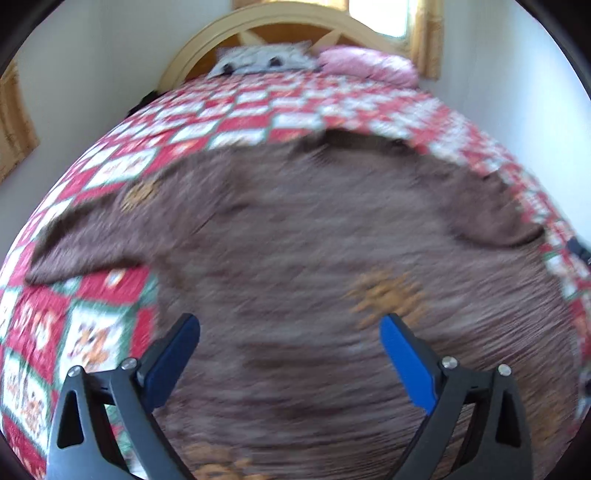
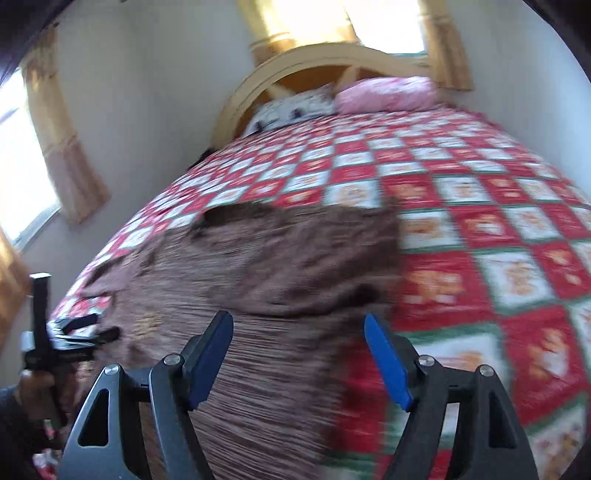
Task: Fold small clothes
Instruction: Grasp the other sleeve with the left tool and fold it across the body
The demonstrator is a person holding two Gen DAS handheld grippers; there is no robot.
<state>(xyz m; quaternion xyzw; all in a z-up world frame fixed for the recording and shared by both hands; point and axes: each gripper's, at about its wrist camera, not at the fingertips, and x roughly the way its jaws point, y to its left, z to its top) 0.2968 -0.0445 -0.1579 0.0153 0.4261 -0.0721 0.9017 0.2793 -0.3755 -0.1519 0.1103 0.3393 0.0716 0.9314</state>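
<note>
Hanging just above the bed, the left tool (image 1: 290, 332) has its two blue-padded fingers (image 1: 402, 363) spread wide with nothing between them; only blurred brown cloth shows in the gap. The right tool (image 2: 299, 332) is likewise released, its blue pads (image 2: 388, 363) standing apart over the near right edge of the same cloth, with nothing pinched.

The task's thing is a brown garment (image 1: 295, 229), a small top with orange patterned patches, lying spread on the checked bedspread (image 1: 110, 280). In the left wrist view it fills most of the picture: one sleeve (image 1: 85, 243) reaches out to the left across the red, white and green squares, another runs off toward the right, and its neck opening lies at the far edge. In the right wrist view the garment lies to the left of centre, with its right part looking bunched or doubled over, though the blur keeps that uncertain. At the left border of that view a person's hand (image 2: 35, 387) grips the handle of the left tool.

Beyond the garment the bedspread runs up to a grey-white patterned pillow (image 1: 262, 61) and a pink pillow (image 1: 369, 64), side by side against an arched pale wooden headboard (image 1: 207, 48). Behind it are a bright window (image 2: 384, 26) with yellowish curtains (image 2: 447, 44).
</note>
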